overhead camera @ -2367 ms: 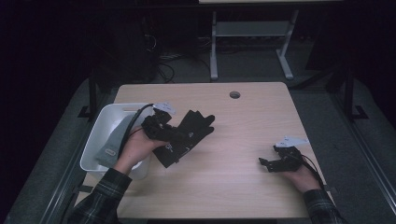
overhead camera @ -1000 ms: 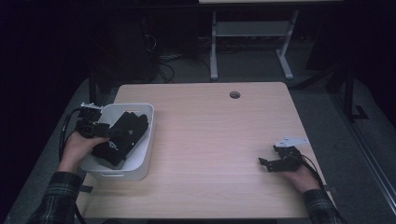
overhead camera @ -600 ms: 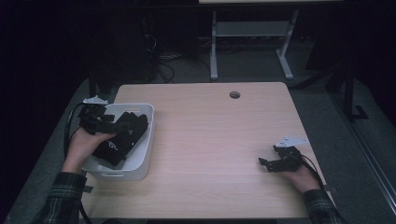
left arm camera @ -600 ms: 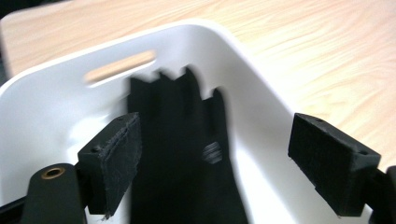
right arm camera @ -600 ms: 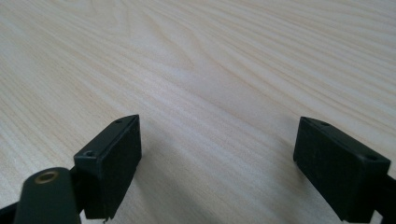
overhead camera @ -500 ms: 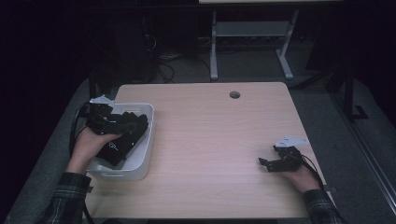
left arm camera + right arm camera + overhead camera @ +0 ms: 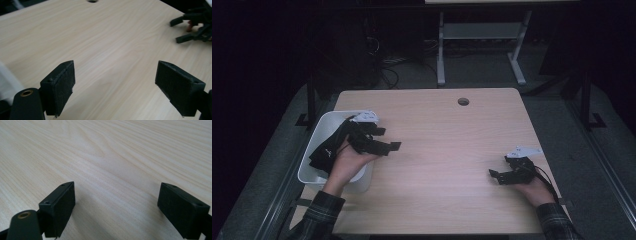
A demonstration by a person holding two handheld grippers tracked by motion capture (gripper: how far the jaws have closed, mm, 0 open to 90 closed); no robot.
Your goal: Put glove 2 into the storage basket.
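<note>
Now that your left gripper has its jaws wide and empty over the table, watch the black glove draped in the white bin beside it, since your trailing cable could snag it and drag it back out.

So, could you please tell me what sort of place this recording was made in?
Probably a lab or workshop set up for recording: a bare wooden table with a cable hole, loose cables on the dark floor, and a metal stand behind.
</note>
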